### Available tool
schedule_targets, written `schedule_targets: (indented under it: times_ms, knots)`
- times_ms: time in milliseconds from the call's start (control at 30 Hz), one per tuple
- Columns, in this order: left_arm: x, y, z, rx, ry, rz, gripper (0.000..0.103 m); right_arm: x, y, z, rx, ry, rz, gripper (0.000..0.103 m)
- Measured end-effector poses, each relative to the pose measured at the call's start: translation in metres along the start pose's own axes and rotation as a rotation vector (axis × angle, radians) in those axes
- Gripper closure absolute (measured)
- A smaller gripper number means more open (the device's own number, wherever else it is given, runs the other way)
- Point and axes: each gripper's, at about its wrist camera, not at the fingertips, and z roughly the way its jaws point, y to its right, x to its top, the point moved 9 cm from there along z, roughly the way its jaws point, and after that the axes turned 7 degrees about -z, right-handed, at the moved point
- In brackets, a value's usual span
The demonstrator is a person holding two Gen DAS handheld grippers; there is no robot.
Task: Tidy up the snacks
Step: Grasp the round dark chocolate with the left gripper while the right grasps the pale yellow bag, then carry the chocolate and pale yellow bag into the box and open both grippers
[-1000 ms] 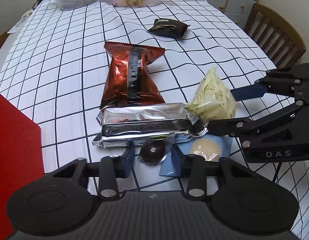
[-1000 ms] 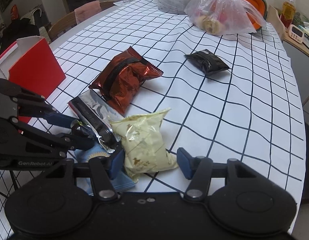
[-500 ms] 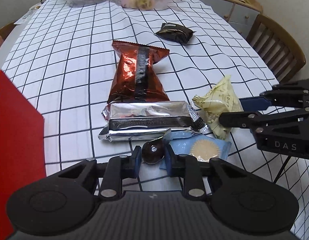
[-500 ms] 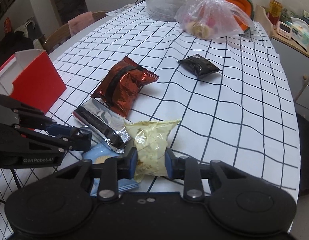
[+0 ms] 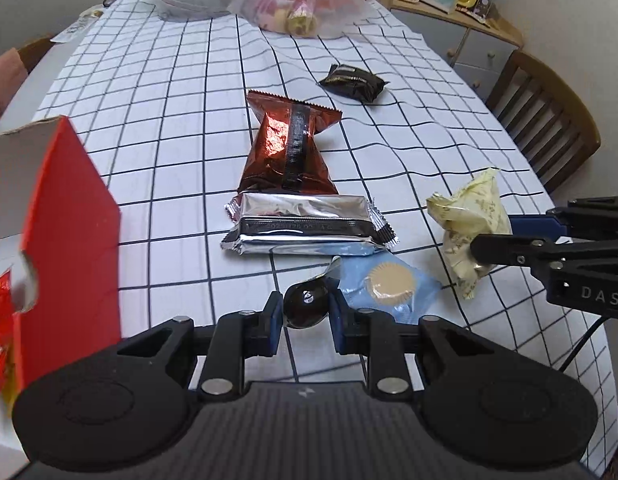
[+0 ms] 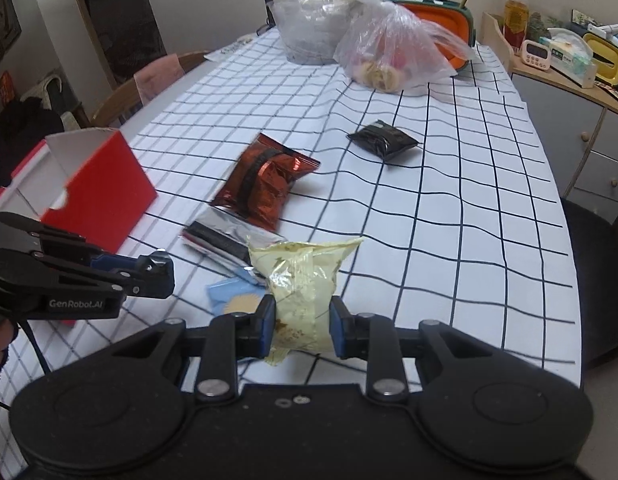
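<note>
Both pickups are made: the right gripper is clamped on the yellow packet, the left gripper on the dark candy, both held above the table. The next move probably calls for carrying them to the red box at left. The box interior is mostly hidden, and the candy's wrapper cannot be read.

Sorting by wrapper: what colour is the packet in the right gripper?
Pale yellow packet, clearest in the right wrist view.
</note>
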Motion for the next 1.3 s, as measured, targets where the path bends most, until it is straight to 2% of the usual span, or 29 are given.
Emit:
schedule_targets:
  times_ms: [367,667,933,1300]
  knots:
    - [-0.009,-0.017,-0.059,-0.034,0.053,-0.035,0.080,0.012,-0.056,-0.046,0.029,0.064,0.026,0.076]
    - [-0.015,-0.046,-0.104,-0.045,0.089,-0.042,0.079,0.027,-0.111,-0.062,0.052,0.096,0.019,0.076]
    - [-0.016,-0.086,-0.136,-0.039,0.118,-0.054,0.079,0.045,-0.158,-0.062,0.063,0.111,0.000,0.076]
    - [-0.012,-0.158,-0.165,0.000,0.157,-0.096,0.079,0.077,-0.221,-0.034,0.069,0.104,-0.046,0.076]
